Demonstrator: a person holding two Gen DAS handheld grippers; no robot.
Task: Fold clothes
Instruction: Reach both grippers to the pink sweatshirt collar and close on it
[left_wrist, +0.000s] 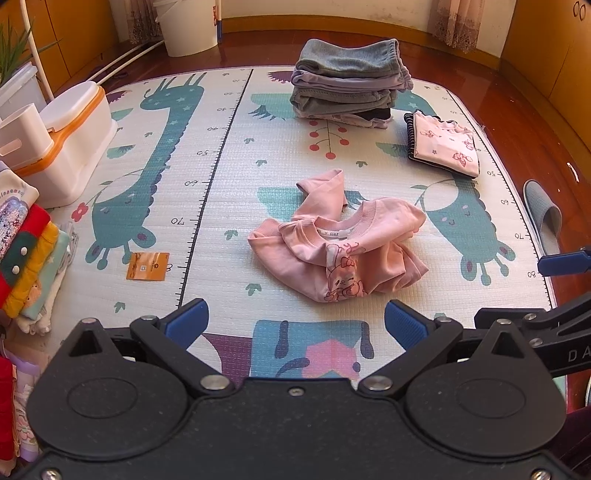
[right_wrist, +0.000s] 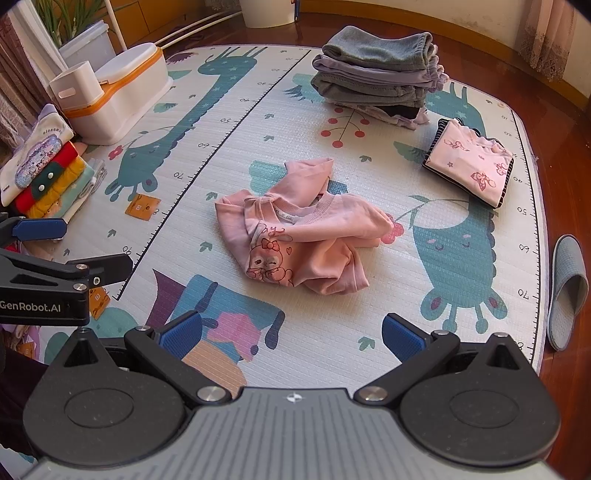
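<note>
The pink sweatshirt (left_wrist: 338, 242) lies crumpled at the middle of the play mat (left_wrist: 221, 206), ahead of both claws and touching neither. The left claw (left_wrist: 295, 325) is spread wide and holds nothing. The right claw (right_wrist: 291, 332) is likewise spread wide and empty. A stack of folded clothes (left_wrist: 349, 83) sits at the far side, well apart from the sweatshirt.

A white plastic storage box with an orange band (left_wrist: 79, 144) sits on the left edge of the giraffe-printed foam play mat (left_wrist: 221, 236), a small orange card (left_wrist: 147, 266) lies flat nearby, and a grey slipper (right_wrist: 567, 291) rests on the wooden floor beside the mat's right edge.
</note>
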